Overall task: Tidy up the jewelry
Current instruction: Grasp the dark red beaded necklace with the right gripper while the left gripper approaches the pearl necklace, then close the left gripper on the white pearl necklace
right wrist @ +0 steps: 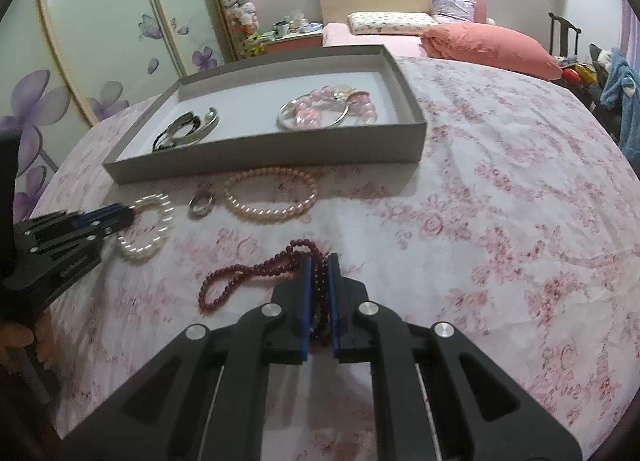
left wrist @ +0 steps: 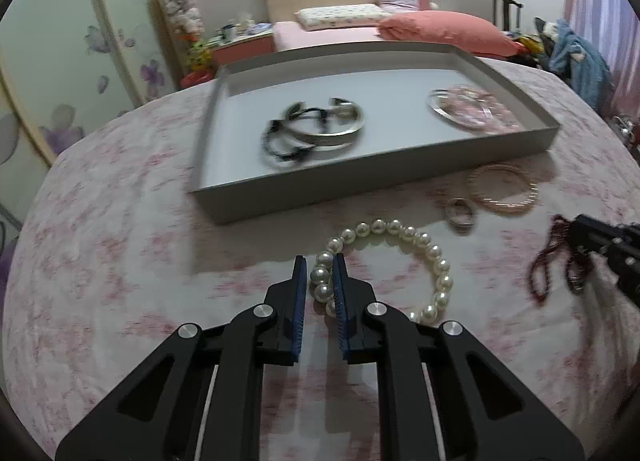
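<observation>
Pearls (left wrist: 402, 257): glossy, smooth. Garnet beads (right wrist: 256, 273): glossy. Cuff (left wrist: 332, 129): polished metal. Tray (right wrist: 256, 155): matt card. Tablecloth (right wrist: 500, 221): printed cloth, matt. Gripper pads (left wrist: 301, 301): ribbed blue.

One grey tray (right wrist: 276, 149); two hand-held grippers; eight jewelry pieces: four in tray, four outside.

A white pearl bracelet (left wrist: 400, 257) lies near-left of the grey tray (left wrist: 256, 201). A dark red bead string (right wrist: 256, 277) trails nearer on the right. A peach bead bracelet (right wrist: 270, 199) and small ring (right wrist: 201, 205) lie before the tray. Inside it: silver bangle (left wrist: 332, 129) with black cords left, pink beads (right wrist: 332, 107) right.
</observation>
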The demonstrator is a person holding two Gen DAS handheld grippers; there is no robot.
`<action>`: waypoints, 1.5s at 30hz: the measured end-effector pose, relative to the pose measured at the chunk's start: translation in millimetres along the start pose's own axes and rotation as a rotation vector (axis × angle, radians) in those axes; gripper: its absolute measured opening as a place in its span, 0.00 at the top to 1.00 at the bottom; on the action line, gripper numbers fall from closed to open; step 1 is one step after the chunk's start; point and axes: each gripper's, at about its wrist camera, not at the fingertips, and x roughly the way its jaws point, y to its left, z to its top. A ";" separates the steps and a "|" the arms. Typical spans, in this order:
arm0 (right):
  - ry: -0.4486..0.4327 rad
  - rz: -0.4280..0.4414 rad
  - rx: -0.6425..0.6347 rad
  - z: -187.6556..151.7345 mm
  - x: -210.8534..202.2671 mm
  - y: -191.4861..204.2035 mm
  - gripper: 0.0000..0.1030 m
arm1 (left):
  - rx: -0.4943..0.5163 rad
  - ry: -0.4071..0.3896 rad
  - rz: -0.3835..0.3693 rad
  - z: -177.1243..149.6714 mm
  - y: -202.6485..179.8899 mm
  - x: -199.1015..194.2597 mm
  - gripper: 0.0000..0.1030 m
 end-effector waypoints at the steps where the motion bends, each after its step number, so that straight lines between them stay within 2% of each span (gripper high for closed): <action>1: -0.003 -0.005 0.002 1.7 -0.2 -1.4 0.91 | -0.006 0.002 0.010 1.1 5.9 1.2 0.86; 4: -0.005 -0.013 0.007 7.1 1.9 -3.8 0.91 | -0.028 0.010 0.021 0.3 19.8 1.6 0.86; 6: -0.002 -0.017 0.006 9.5 4.2 -4.3 0.91 | -0.040 0.012 -0.003 -0.9 23.3 0.4 0.86; 13: 0.014 -0.021 0.000 10.1 9.4 -4.7 0.89 | -0.036 0.003 -0.040 -6.0 16.2 -4.4 0.86; 22: 0.003 -0.031 -0.010 7.0 12.6 -2.9 0.88 | -0.030 -0.027 -0.019 -7.9 13.7 -3.3 0.85; 28: 0.003 -0.022 -0.003 7.2 12.5 -4.5 0.88 | -0.053 -0.028 -0.046 -9.2 18.4 -3.7 0.85; 45: 0.006 -0.032 -0.022 6.1 13.3 -1.3 0.89 | -0.049 -0.027 -0.034 -9.3 18.8 -4.4 0.86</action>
